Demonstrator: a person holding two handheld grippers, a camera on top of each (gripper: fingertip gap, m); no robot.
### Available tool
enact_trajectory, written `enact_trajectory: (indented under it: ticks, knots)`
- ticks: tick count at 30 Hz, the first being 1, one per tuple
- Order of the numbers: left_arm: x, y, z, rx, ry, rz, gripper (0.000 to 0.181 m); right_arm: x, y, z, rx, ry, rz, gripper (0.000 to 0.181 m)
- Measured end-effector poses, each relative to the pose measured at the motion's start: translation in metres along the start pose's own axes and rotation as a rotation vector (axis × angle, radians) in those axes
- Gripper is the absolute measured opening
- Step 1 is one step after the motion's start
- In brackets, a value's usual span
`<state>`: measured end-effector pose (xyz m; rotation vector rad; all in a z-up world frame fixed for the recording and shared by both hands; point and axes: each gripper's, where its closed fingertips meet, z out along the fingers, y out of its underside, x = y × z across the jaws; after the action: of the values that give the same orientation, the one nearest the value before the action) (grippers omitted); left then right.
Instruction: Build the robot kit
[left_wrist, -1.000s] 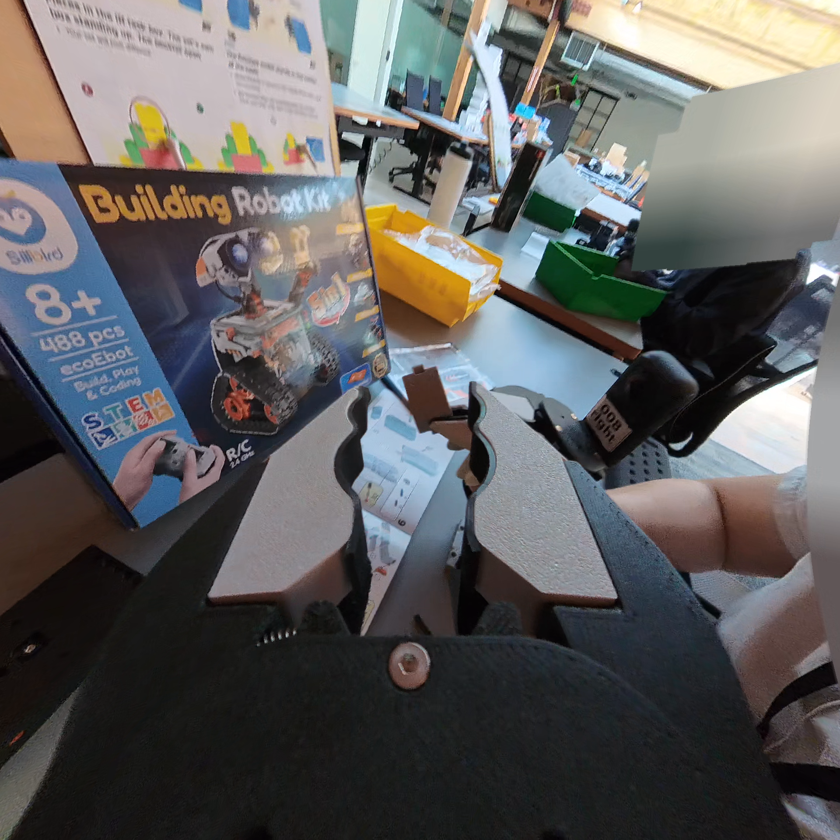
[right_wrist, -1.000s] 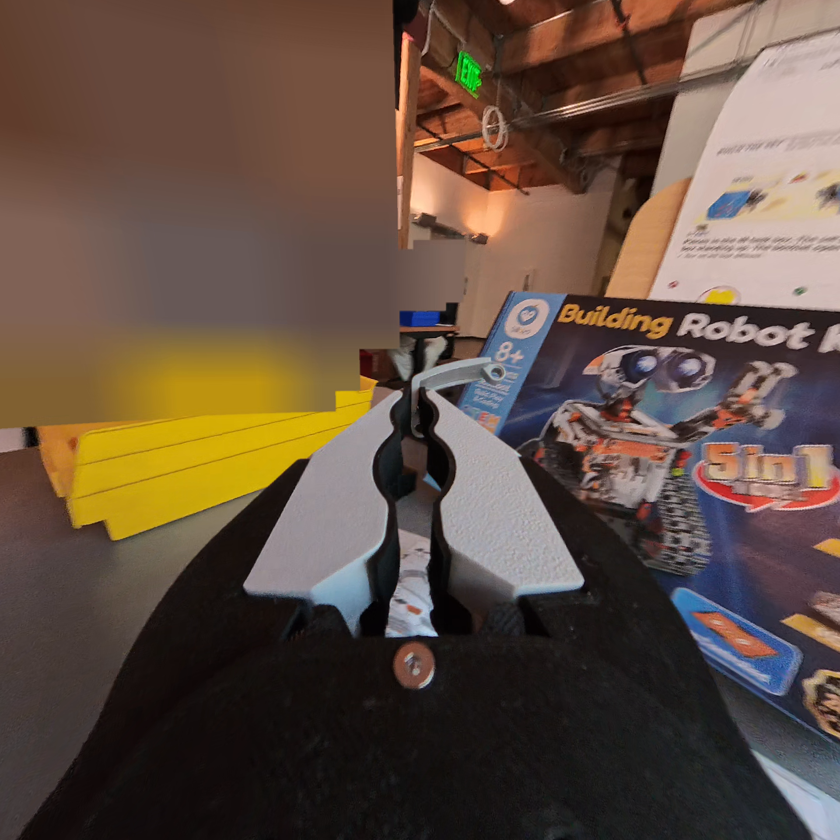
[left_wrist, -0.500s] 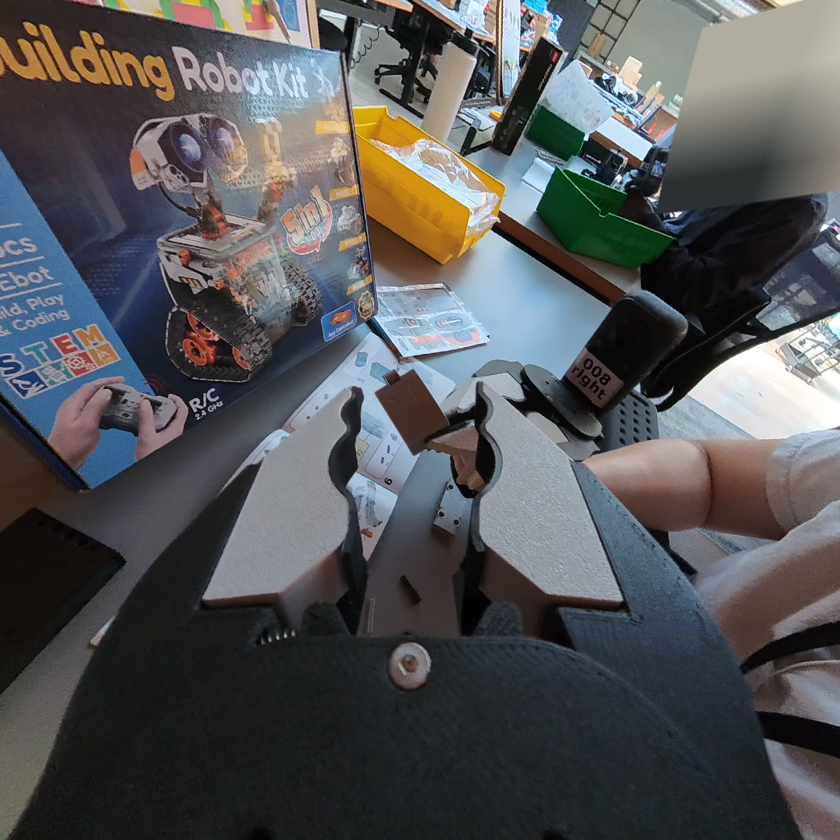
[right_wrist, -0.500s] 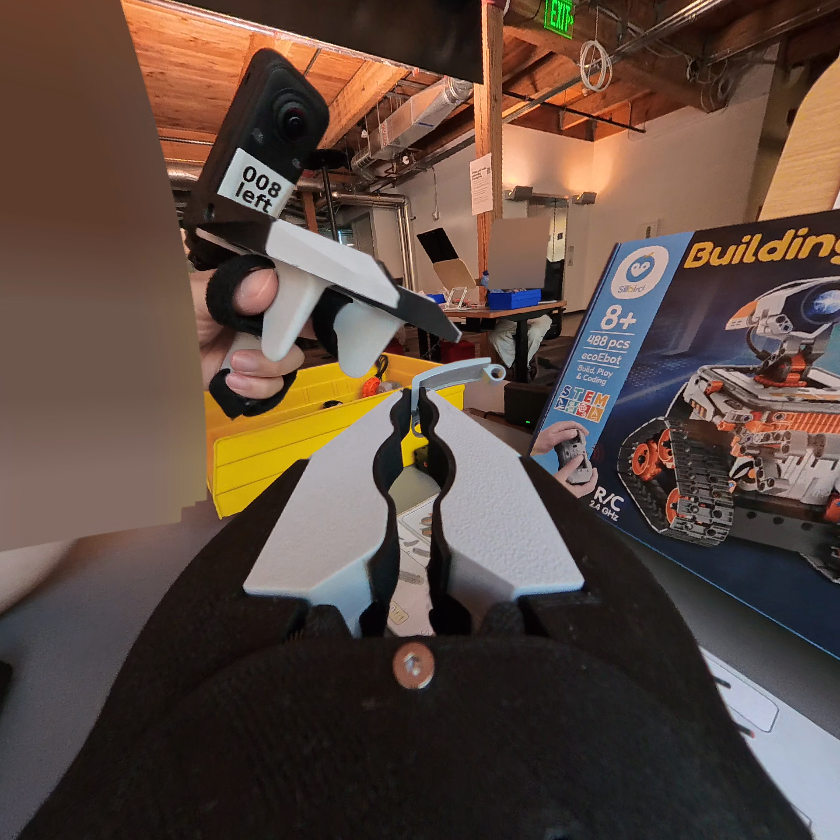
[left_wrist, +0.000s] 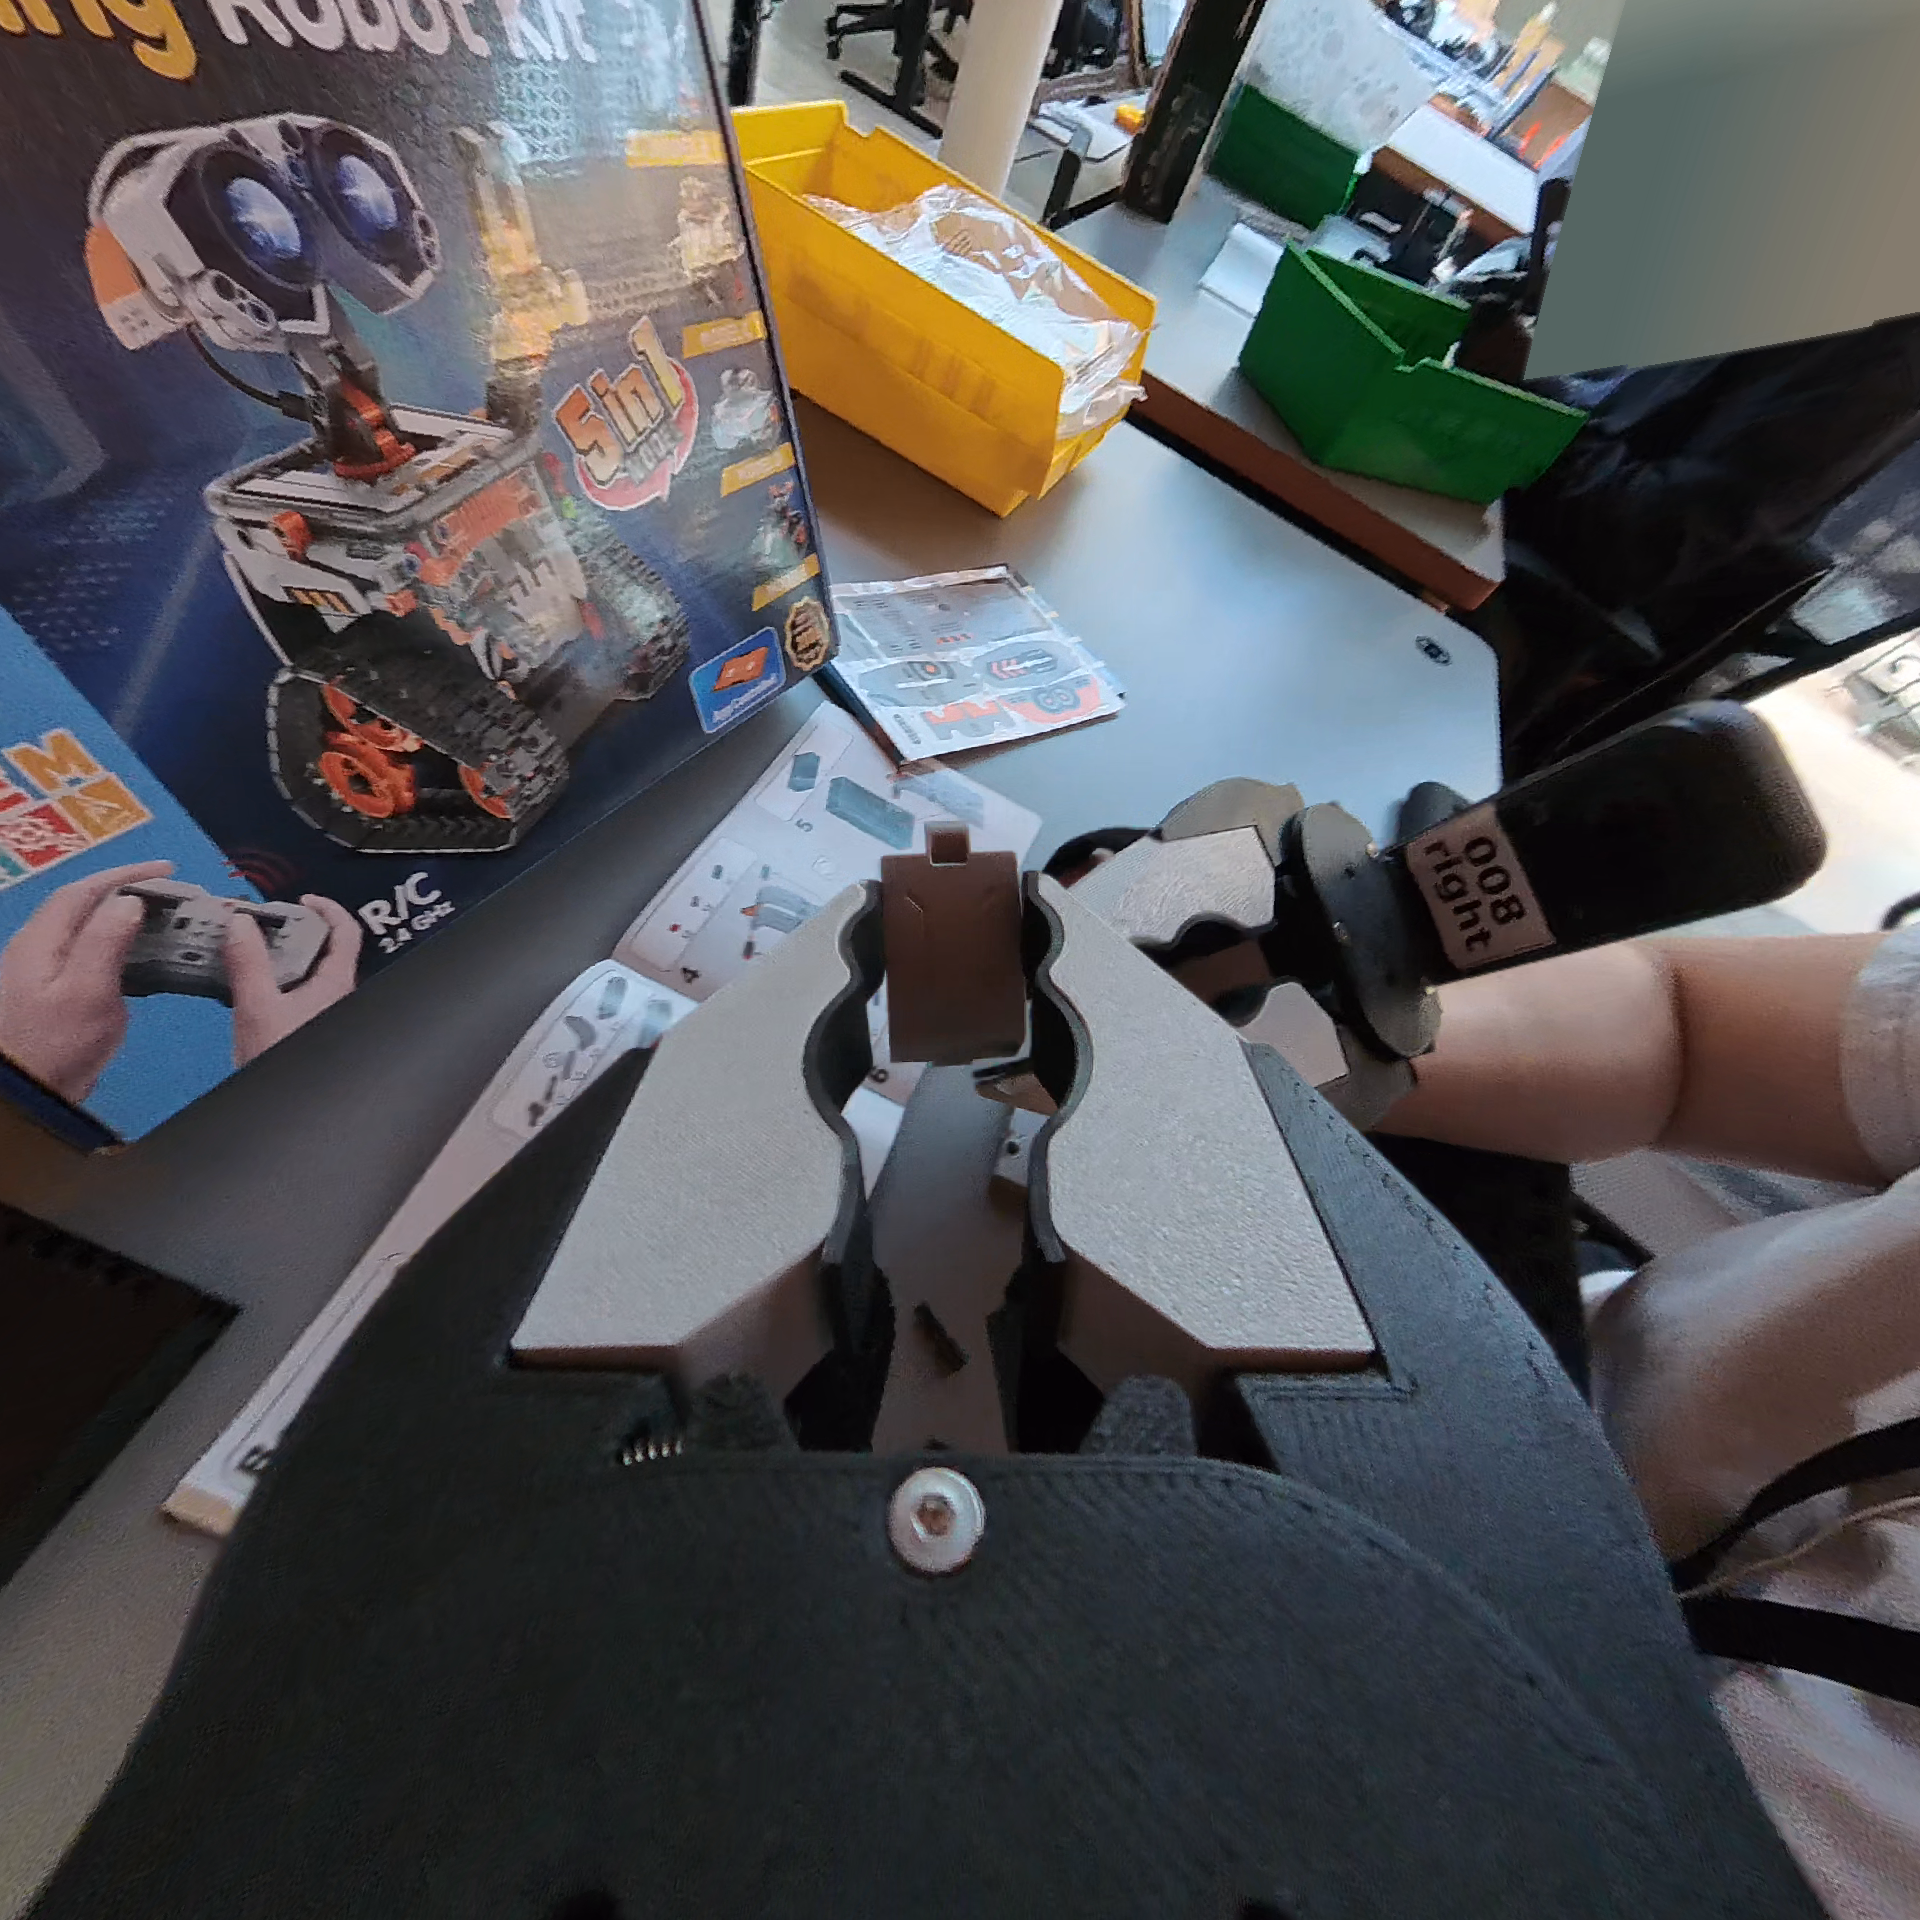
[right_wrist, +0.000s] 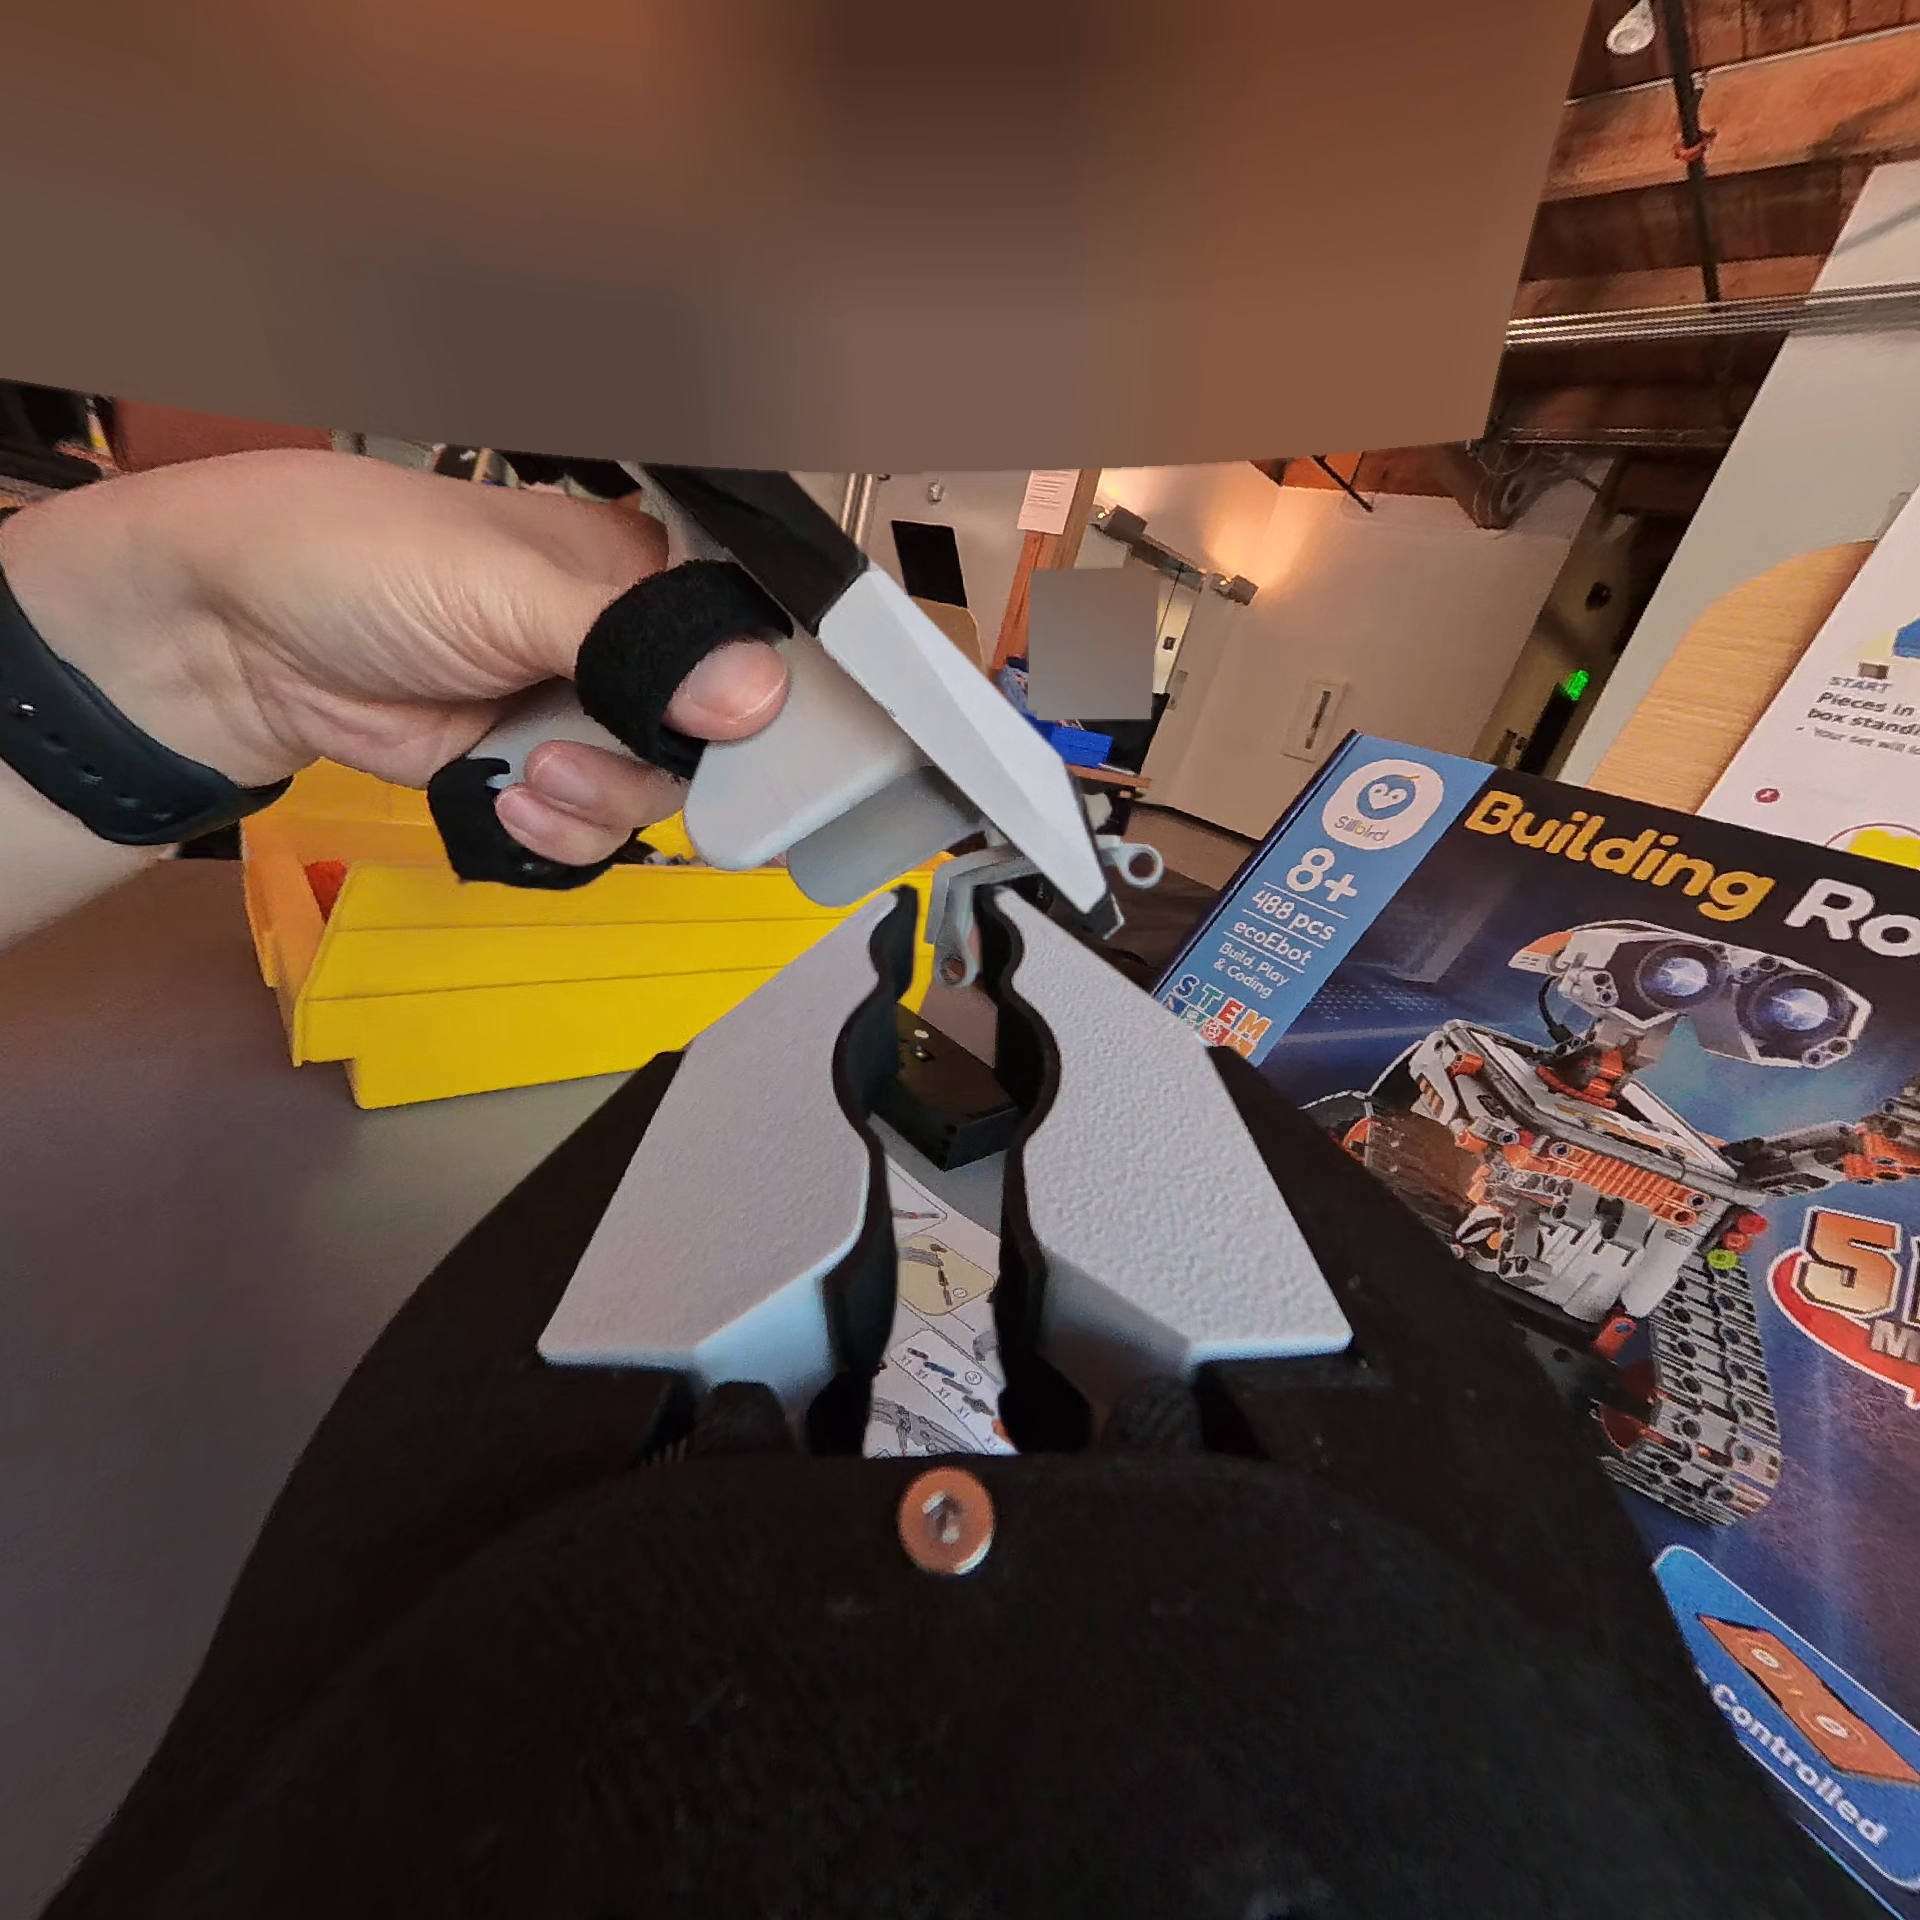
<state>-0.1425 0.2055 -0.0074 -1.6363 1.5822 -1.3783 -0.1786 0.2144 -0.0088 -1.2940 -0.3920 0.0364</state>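
Pinching brown block (left_wrist: 951, 982): left tongs (left_wrist: 951, 920), lettered box (left_wrist: 416, 436)

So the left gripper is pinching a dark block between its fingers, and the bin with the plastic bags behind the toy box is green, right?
Not quite. The left gripper does pinch the dark block, but the bin holding the plastic bags beside the toy box is yellow, as the left wrist view shows. The green bins sit farther back on another desk.
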Motion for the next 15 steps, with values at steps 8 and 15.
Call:
enact_trajectory:
  ticks: [8, 15]
  knots:
    - [-0.032, 0.015, -0.036, -0.16, -0.2, 0.102, 0.024, 0.022, 0.016, -0.007, -0.096, -0.048, -0.116, 0.021]
    - [-0.03, 0.041, -0.042, -0.316, -0.177, 0.105, 0.025, 0.009, 0.026, -0.008, -0.168, -0.059, -0.411, 0.021]
